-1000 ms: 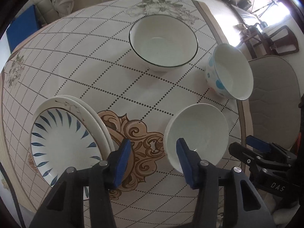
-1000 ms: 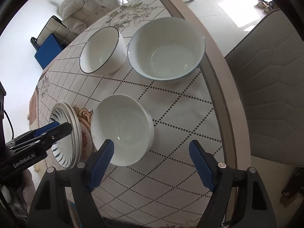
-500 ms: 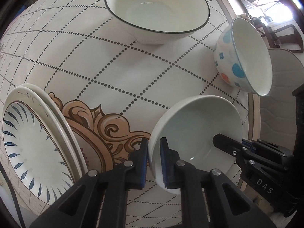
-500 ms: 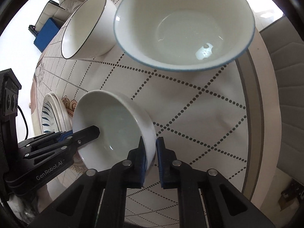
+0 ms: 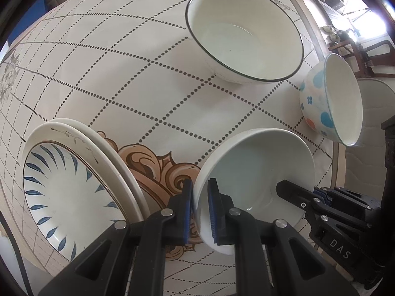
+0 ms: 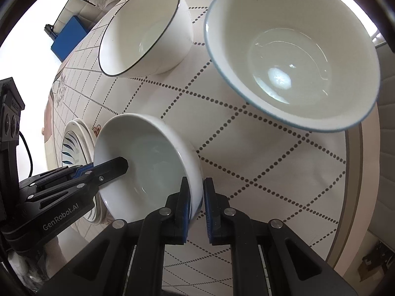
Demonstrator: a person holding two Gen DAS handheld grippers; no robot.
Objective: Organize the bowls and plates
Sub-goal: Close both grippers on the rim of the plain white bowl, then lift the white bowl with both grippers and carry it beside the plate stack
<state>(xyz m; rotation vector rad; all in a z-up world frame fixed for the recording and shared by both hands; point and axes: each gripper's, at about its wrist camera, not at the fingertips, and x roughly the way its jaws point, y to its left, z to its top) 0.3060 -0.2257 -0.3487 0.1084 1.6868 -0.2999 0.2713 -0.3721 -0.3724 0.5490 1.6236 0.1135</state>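
The left claw (image 5: pixel 199 212) hides part of the plain bowl's (image 5: pixel 256 172) rim; the stacked plates (image 6: pixel 79 145) sit mostly hidden behind that bowl in the right wrist view.

a round tabletop (image 5: pixel 138 79) wears a cream cloth with dotted diamond lines, a brown scroll motif (image 5: pixel 158 167) and grey flowers. a padded chair (image 6: pixel 386 79) stands beside it; a blue box (image 6: pixel 70 37) sits beyond on the floor.
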